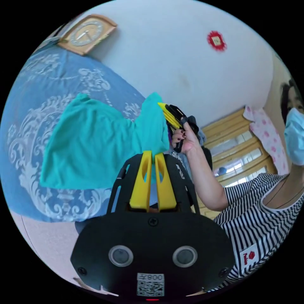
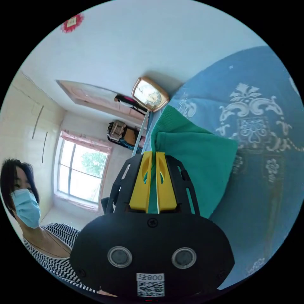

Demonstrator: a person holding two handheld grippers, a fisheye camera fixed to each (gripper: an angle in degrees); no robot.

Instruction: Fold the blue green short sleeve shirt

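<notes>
The blue green shirt (image 1: 95, 145) hangs in the air, stretched between both grippers above a blue patterned bedspread (image 1: 38, 95). My left gripper (image 1: 153, 155) has its yellow jaws shut on one edge of the cloth. In the same view the right gripper (image 1: 169, 115), held in a person's hand (image 1: 186, 139), pinches the shirt's other upper corner. In the right gripper view my right gripper (image 2: 152, 154) is shut on the shirt (image 2: 193, 152), whose fabric runs down between the jaws and drapes off to the right.
A person in a striped top (image 1: 253, 215) and a face mask stands close behind the grippers. A wooden clock (image 1: 87, 31) sits by the bedspread's edge. A window (image 2: 80, 174) and a white wall (image 1: 177, 57) lie behind.
</notes>
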